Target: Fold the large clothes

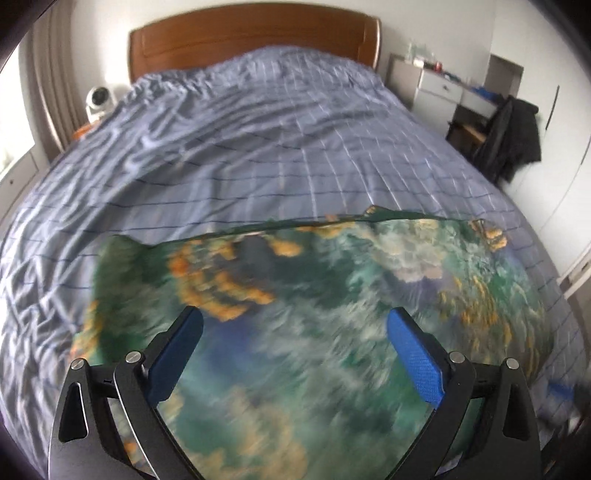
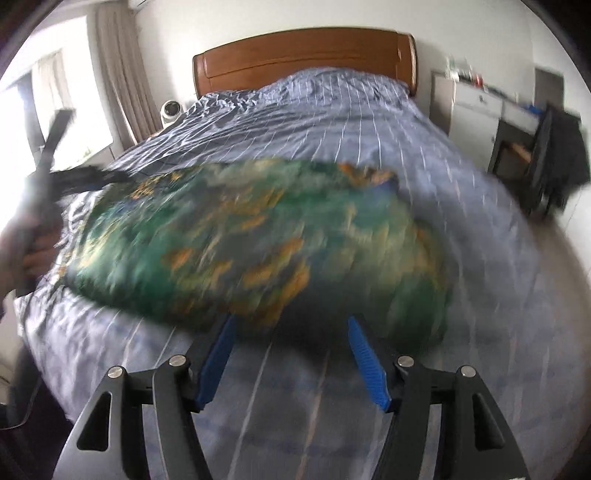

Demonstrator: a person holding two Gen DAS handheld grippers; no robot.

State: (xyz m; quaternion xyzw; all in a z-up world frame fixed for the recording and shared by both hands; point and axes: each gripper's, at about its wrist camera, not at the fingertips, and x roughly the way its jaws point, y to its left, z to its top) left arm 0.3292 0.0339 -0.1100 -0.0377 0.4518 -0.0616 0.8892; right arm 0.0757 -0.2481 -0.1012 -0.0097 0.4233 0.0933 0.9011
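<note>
Bed (image 1: pixel 258 147): blue checked cover, wooden headboard (image 1: pixel 255 33) at the far end.
Garment (image 1: pixel 314 314): green and orange print (blurred), spread on the bed's near part.
Left claw (image 1: pixel 295 325): wide open over the garment, gripping nothing.
Right claw (image 2: pixel 290 325): wide open, empty, at the garment's (image 2: pixel 258 240) near edge.
</note>
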